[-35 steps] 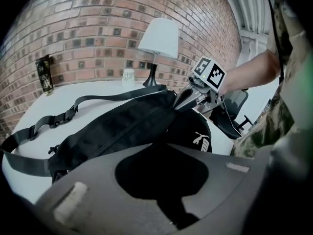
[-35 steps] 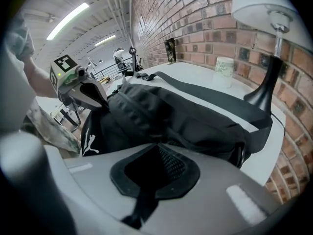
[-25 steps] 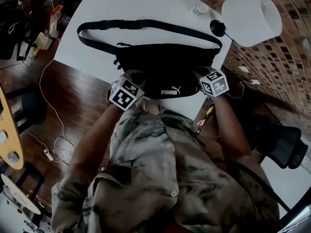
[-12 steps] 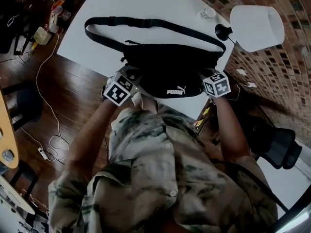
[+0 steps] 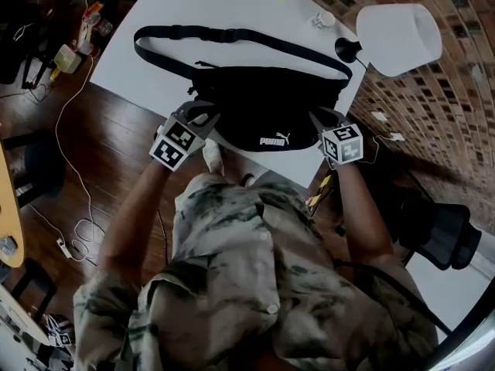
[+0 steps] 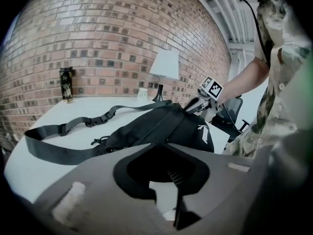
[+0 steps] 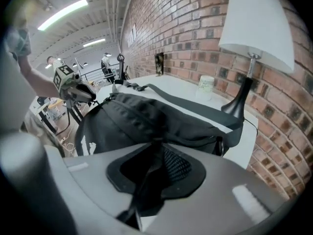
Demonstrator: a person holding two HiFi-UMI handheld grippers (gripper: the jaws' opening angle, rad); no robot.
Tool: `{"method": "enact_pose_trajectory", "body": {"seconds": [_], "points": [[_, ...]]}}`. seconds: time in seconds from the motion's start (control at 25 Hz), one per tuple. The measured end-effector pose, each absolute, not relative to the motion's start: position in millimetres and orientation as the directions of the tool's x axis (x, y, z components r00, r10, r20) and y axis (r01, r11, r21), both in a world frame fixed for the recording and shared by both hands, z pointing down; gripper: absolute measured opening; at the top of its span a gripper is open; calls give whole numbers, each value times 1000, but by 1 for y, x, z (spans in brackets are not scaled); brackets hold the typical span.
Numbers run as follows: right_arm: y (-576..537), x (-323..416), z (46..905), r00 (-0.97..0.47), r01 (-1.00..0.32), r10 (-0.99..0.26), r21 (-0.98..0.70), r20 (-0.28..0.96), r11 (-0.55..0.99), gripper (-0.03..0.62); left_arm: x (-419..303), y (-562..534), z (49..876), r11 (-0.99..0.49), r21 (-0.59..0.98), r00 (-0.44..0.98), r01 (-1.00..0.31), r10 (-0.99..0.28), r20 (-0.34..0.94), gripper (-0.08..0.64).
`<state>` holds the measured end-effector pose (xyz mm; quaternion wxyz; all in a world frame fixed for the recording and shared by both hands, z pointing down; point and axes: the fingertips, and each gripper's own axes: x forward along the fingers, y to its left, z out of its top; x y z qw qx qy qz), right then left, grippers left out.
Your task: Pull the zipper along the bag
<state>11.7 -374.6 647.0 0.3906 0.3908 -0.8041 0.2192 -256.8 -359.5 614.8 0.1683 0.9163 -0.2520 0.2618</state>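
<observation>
Soft black bag [image 5: 263,103] on the table [image 5: 224,6]: my right gripper [image 5: 319,119] pinches a dark tab [image 7: 146,180] at one end, my left gripper [image 5: 201,110] has its jaws spread at the other; limp fabric, I judge, needs bracing there.

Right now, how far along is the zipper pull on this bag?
Done: nothing confirmable; the bag shows no open gap along its top. In hand: right gripper shut on a dark strip at one end; left gripper at the other, grip unclear. Left: the whole pull.
</observation>
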Motion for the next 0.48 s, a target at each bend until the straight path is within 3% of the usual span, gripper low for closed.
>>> {"method": "enact_pose_trajectory", "body": {"seconds": [0.48], "points": [[-221,13,524,-644,-704,-575,-98,504,703,73,-249,-212,472,-624,101,608,-775,-692,389,46]]}}
